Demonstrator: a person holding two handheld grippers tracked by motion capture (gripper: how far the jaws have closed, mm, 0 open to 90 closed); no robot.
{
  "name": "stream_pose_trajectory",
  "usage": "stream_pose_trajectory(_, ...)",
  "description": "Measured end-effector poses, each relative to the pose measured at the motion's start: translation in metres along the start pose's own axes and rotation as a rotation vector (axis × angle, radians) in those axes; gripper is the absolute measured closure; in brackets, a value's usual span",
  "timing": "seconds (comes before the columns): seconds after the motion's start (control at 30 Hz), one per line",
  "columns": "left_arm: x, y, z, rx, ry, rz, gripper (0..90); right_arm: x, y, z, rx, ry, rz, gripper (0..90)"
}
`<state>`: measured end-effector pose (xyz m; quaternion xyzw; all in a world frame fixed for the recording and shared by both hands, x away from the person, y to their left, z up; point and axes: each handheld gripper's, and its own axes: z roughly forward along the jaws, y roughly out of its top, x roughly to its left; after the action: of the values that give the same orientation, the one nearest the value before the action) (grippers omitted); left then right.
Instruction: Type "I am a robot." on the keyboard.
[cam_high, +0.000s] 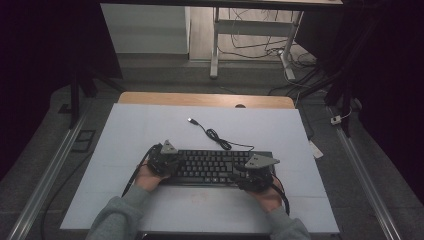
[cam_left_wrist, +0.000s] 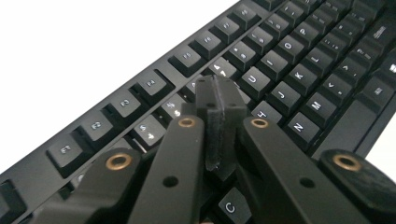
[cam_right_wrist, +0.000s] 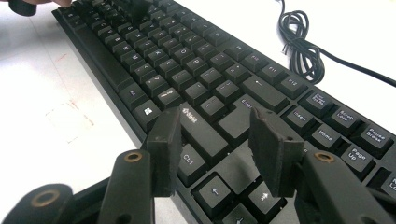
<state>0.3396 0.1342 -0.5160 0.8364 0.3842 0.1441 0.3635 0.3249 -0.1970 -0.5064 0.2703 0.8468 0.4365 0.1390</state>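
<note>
Lying under both claws: keyboard (cam_high: 210, 167)

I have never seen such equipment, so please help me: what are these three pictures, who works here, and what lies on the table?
A person sits at a table covered in white and holds a hand-held gripping tool in each hand. One camera looks down from above; the others ride on each tool, looking along its black jaws. A black keyboard lies there, its cable coiled behind it. The left tool, jaws closed with nothing between them, points at the letter keys. The right tool, jaws apart, hovers over the Shift and Enter area. Neither tool holds anything.
</note>
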Motion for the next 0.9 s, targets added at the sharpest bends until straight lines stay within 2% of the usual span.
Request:
stream_pose_trajectory(0.07,0.002,0.000,-0.004,-0.012,0.002,-0.012,88.1,0.000,0.000,0.000,0.005,-0.001,-0.002,53.8)
stream_pose_trajectory(0.17,0.004,-0.001,-0.011,-0.026,-0.001,-0.030,82.4,-0.001,0.000,0.001,0.007,-0.001,-0.001,53.1)
stream_pose_trajectory(0.37,0.007,-0.006,-0.025,-0.042,0.022,-0.055,59.6,-0.001,0.000,0.001,0.015,-0.005,-0.008,52.7)
stream_pose_trajectory(0.5,0.006,-0.010,-0.031,-0.032,0.035,-0.058,49.9,-0.002,0.000,0.002,0.022,-0.011,-0.009,52.5)
stream_pose_trajectory(0.9,0.005,-0.019,-0.043,-0.013,0.018,-0.075,40.1,-0.005,-0.001,0.002,0.027,-0.010,-0.005,52.2)
